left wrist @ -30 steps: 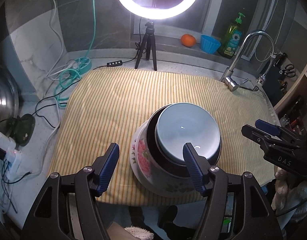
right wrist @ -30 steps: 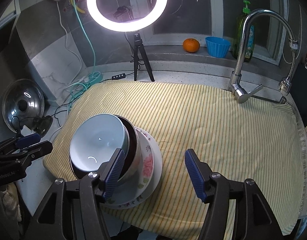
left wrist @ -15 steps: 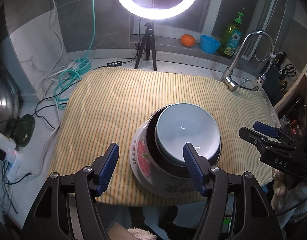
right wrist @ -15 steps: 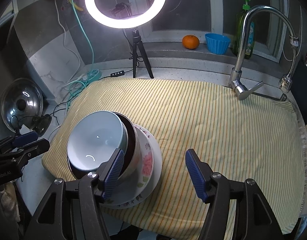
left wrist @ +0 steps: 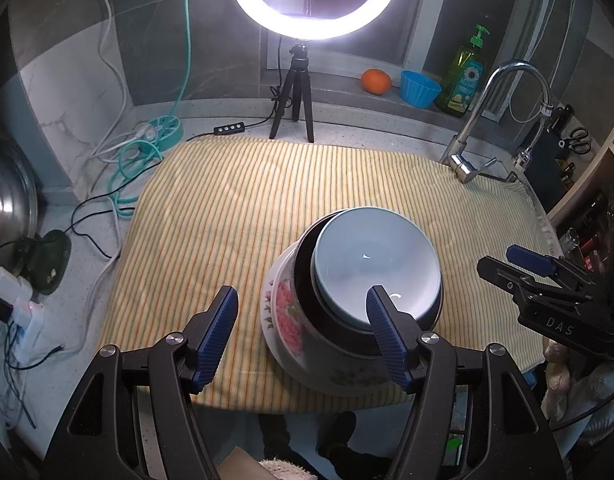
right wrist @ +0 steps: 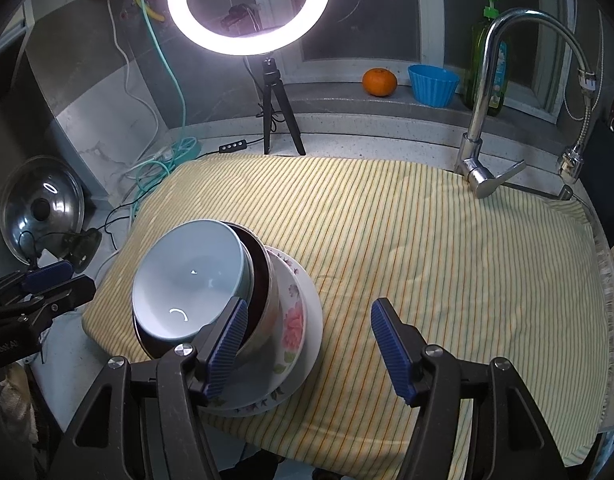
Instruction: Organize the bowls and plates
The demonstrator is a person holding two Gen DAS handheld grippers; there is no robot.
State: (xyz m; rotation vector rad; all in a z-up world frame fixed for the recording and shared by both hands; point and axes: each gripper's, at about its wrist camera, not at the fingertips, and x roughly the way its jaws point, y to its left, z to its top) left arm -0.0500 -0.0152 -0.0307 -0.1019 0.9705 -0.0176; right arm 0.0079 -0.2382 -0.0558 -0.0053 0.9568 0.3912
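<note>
A stack of dishes stands near the front edge of the yellow striped cloth (left wrist: 227,208) (right wrist: 427,240). On top is a pale blue bowl (left wrist: 371,264) (right wrist: 191,276), nested in a dark brown bowl (left wrist: 305,280) (right wrist: 261,276). Both rest on a white floral plate (left wrist: 287,316) (right wrist: 293,324). My left gripper (left wrist: 301,300) hovers open over the stack's left side, touching nothing. My right gripper (right wrist: 310,308) hovers open over its right side, also holding nothing. Each gripper shows at the edge of the other's view: the right gripper (left wrist: 547,280), the left gripper (right wrist: 39,288).
A ring light on a tripod (left wrist: 293,92) (right wrist: 275,112) stands behind the cloth. The faucet (left wrist: 467,160) (right wrist: 483,160) is at the back right. An orange (right wrist: 379,82), a blue cup (right wrist: 433,84) and a soap bottle (left wrist: 465,76) line the sill. A pot lid (right wrist: 43,208) and cables (left wrist: 147,152) lie left.
</note>
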